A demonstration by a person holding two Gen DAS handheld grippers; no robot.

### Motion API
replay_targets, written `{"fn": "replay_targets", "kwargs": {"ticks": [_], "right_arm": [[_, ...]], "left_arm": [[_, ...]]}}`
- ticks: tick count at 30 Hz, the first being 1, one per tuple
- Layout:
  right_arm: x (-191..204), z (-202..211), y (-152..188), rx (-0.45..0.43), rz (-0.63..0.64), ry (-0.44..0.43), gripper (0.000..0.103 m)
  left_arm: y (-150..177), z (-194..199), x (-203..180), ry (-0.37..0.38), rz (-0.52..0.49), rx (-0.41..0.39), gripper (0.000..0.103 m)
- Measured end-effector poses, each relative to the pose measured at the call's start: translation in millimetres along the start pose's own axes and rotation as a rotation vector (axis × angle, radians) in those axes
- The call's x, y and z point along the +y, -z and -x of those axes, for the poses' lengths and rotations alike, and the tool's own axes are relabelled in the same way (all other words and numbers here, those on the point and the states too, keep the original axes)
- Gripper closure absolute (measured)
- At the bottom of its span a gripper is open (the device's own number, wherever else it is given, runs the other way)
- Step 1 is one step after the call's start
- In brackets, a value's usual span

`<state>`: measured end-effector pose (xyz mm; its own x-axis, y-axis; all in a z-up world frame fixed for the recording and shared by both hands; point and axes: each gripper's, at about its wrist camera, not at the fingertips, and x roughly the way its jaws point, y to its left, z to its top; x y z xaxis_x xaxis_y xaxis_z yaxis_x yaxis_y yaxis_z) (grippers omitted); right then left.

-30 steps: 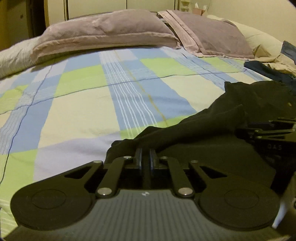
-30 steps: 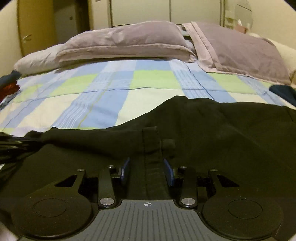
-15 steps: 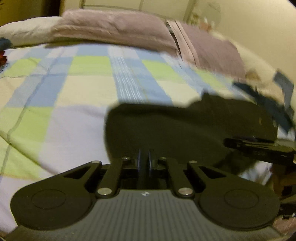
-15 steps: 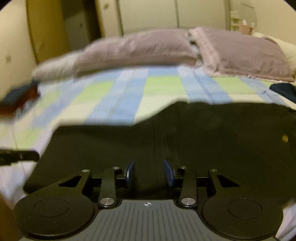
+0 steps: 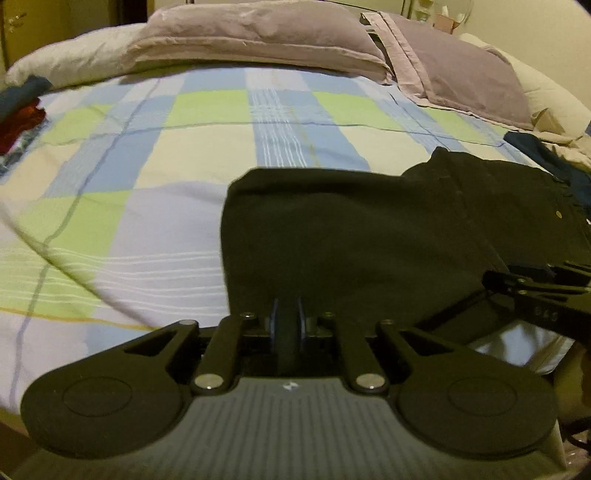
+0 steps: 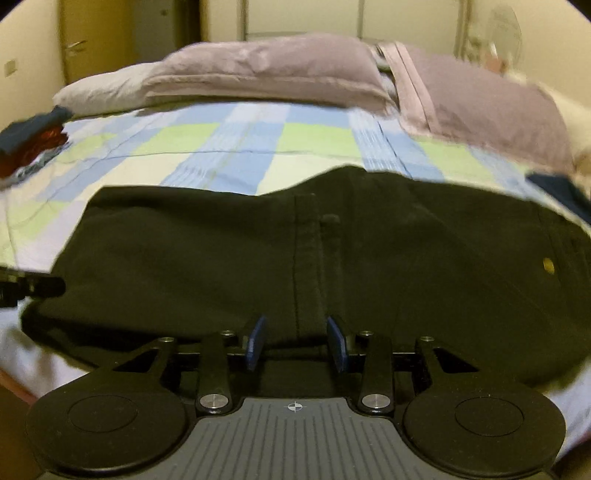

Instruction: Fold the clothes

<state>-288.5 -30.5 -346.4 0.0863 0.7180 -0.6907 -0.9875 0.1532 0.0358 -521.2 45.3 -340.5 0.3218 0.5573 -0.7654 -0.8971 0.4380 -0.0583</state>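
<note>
A black garment (image 5: 369,229), seemingly trousers with a small brass button (image 6: 548,263), lies spread at the near edge of a checked bed. My left gripper (image 5: 287,325) is shut on the garment's near edge by its left end. My right gripper (image 6: 296,341) stands open, its blue pads (image 6: 255,341) either side of a vertical seam strip (image 6: 306,266) at the garment's near edge; I cannot tell if they touch the cloth. The right gripper also shows at the right of the left wrist view (image 5: 539,291), and the left one at the left edge of the right wrist view (image 6: 33,288).
The bed cover (image 5: 147,177) is blue, green and cream checks. Two mauve pillows (image 5: 258,33) lie at the head. Folded dark blue and red clothes (image 5: 18,110) sit at the left edge. Dark blue cloth (image 5: 535,147) lies at the right, by a cream quilt.
The crumpled garment has been pulled flat and square toward the bed's near edge. My right gripper's pads have opened from the seam strip. The left gripper stays shut on the cloth.
</note>
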Motion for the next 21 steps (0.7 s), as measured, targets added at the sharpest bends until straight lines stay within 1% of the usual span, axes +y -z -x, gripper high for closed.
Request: {"fn": "replay_targets", "kwargs": {"ticks": [5, 7, 9, 14, 18, 19, 21], "right_arm": [[-4.2, 19.3, 2.3, 0.044, -0.064, -0.003, 0.064], [-5.9, 27.0, 3.2, 0.062, -0.089, -0.005, 0.064], [-7.0, 36.4, 4.7, 0.058, -0.101, -0.001, 0.064], [-9.2, 61.2, 8.8, 0.032, -0.122, 0.01, 0.064], [-11.0, 81.1, 12.0, 0.011, -0.138, 0.019, 0.063], [-11.4, 86.0, 12.8, 0.005, -0.142, 0.022, 0.062], [-12.3, 96.0, 14.5, -0.005, -0.15, 0.026, 0.056]], "left_arm": [[2.4, 21.6, -9.8, -0.06, -0.003, 0.02, 0.081], [5.6, 29.8, -14.0, -0.072, -0.012, 0.02, 0.079], [8.8, 38.1, -18.4, -0.083, -0.021, 0.018, 0.074], [16.1, 58.5, -26.7, -0.084, -0.031, -0.003, 0.073], [20.7, 77.6, -32.3, -0.074, -0.04, -0.034, 0.071], [21.7, 82.5, -33.5, -0.072, -0.041, -0.043, 0.071], [23.1, 90.9, -35.9, -0.069, -0.045, -0.058, 0.07]]}}
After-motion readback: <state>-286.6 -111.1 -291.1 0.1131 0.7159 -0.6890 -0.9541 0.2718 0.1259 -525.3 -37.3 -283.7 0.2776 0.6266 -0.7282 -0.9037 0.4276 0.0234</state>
